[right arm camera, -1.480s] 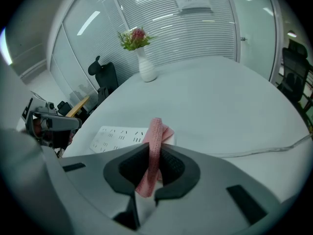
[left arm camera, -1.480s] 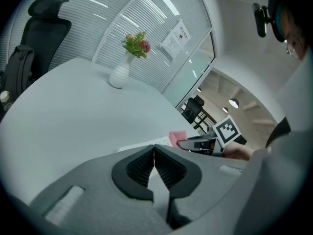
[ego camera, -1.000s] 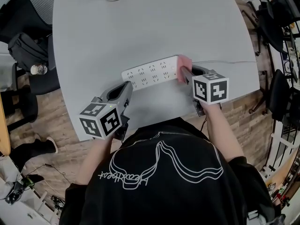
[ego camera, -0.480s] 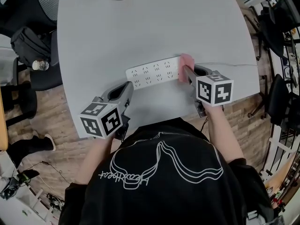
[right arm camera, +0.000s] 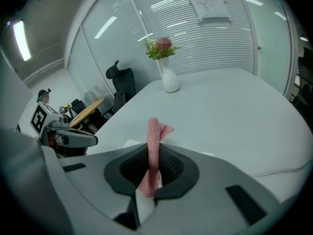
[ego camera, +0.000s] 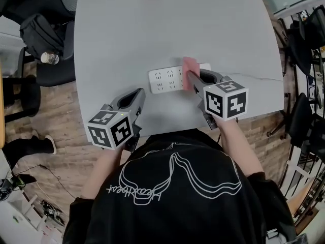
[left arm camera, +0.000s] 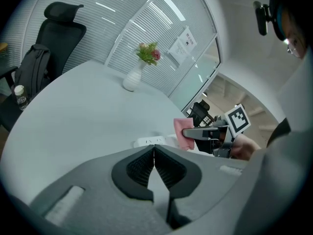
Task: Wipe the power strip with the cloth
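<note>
Power strip [ego camera: 165, 79]: white, rigid, socket face up, flat on the grey table [ego camera: 213, 29]. Its long axis runs left–right, with the cable end to the right. It is probably light and apt to slide, so best steadied at its left end. Cloth [ego camera: 190, 65]: pink, limp, pinched in the right gripper [ego camera: 193, 78] over the strip's right half. Left gripper [ego camera: 137, 94]: jaws together, empty, near the strip's left end.

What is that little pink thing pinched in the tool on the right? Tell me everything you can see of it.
It is a small pink cloth, finely woven by its look, folded into a narrow strip. The right gripper is shut on it, so it stands edge-up between the jaws, a loose corner poking out on top. In the head view it sits over the right part of the white power strip on the grey table, seemingly touching it.
</note>
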